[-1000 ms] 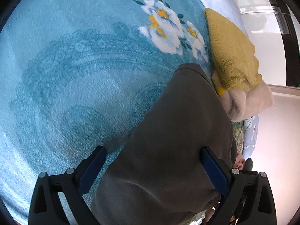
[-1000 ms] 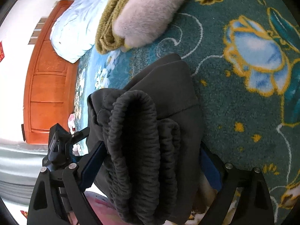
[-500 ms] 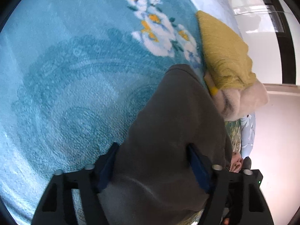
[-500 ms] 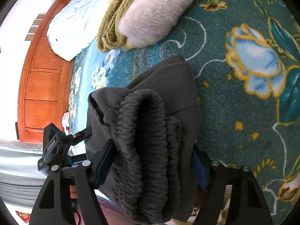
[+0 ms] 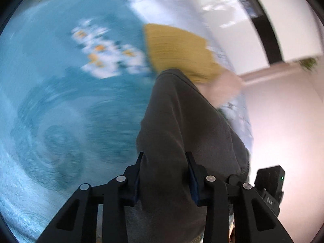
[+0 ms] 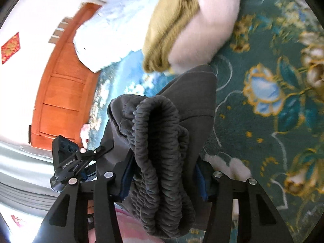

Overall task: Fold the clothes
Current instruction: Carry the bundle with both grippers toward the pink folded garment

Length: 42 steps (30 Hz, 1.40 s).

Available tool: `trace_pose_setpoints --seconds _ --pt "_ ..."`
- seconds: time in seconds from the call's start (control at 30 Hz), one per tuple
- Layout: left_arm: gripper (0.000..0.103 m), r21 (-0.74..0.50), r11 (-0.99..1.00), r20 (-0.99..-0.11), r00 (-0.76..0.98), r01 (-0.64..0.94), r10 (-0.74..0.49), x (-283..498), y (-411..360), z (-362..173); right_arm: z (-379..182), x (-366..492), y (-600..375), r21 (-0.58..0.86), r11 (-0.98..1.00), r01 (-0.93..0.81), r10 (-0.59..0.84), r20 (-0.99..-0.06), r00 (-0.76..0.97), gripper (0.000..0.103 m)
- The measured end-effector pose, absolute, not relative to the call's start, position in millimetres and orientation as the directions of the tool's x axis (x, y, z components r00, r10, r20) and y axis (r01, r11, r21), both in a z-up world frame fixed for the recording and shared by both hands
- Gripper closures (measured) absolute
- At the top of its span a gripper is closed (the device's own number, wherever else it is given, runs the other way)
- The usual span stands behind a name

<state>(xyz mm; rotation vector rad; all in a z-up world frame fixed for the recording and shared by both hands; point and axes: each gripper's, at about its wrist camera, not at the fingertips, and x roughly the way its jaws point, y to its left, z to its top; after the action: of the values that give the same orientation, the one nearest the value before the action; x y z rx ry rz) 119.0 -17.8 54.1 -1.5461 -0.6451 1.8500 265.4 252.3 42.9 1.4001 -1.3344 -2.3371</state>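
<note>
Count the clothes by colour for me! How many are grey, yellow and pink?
Grey: 1, the folded grey trousers
Yellow: 1, the yellow knit
Pink: 1, the fluffy pink garment
Total: 3

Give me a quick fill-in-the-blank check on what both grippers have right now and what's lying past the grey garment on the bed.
1. Both the left gripper and the right gripper have the ____ garment between their closing jaws.
2. The bunched part between the right gripper's jaws is the garment's elastic ____.
3. Past the garment, a mustard-yellow knit is stacked with a fluffy ____ garment.
4. The bedspread under the left gripper is ____ with white flowers.

Missing words: grey; waistband; pink; blue
</note>
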Motion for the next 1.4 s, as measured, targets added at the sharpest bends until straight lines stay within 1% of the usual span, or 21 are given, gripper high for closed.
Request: trace_pose_setpoints --seconds 0.17,0.23,0.3,0.4,0.57,0.8,0.93,1.13,1.27,1.4 --pt "0.063 -0.724 -0.608 -0.607 -0.119 -0.327 0.786 149 32 124 106 321 273 0.732 -0.616 -0.291 -0.409 -0.613 -0.676 0.049" --pt "0.063 -0.717 -0.579 -0.585 -0.116 -0.388 0.803 161 58 151 130 360 294 0.733 -0.620 -0.281 -0.370 -0.588 -0.719 0.049" --pt "0.063 -0.703 -0.553 -0.571 -0.109 -0.447 0.814 177 81 174 154 384 304 0.735 -0.619 -0.277 -0.323 -0.560 -0.763 0.049" --pt "0.063 -0.669 -0.518 -0.561 -0.095 -0.533 0.823 201 114 195 175 424 322 0.740 -0.613 -0.276 -0.268 -0.524 -0.808 0.049" --pt "0.063 -0.603 -0.488 -0.580 -0.073 -0.630 0.811 239 157 215 183 478 349 0.744 -0.605 -0.283 -0.210 -0.492 -0.845 0.049" --pt "0.063 -0.562 -0.425 -0.598 -0.006 -0.710 0.801 281 232 243 177 536 406 0.781 -0.548 -0.299 -0.136 -0.435 -0.890 0.049" --pt "0.063 -0.582 -0.389 -0.607 0.063 -0.714 0.792 290 288 238 176 565 440 0.779 -0.540 -0.319 -0.081 -0.425 -0.902 0.049" --pt "0.063 -0.577 -0.396 -0.666 0.131 -0.715 0.735 297 360 214 161 587 497 0.765 -0.512 -0.391 -0.021 -0.466 -0.884 0.049" --pt "0.062 -0.612 -0.448 -0.693 0.170 -0.652 0.701 282 389 183 142 578 521 0.763 -0.486 -0.426 -0.017 -0.496 -0.868 0.049" --pt "0.062 -0.591 -0.482 -0.726 0.164 -0.647 0.668 270 411 164 117 560 548 0.771 -0.448 -0.452 -0.024 -0.516 -0.856 0.049"
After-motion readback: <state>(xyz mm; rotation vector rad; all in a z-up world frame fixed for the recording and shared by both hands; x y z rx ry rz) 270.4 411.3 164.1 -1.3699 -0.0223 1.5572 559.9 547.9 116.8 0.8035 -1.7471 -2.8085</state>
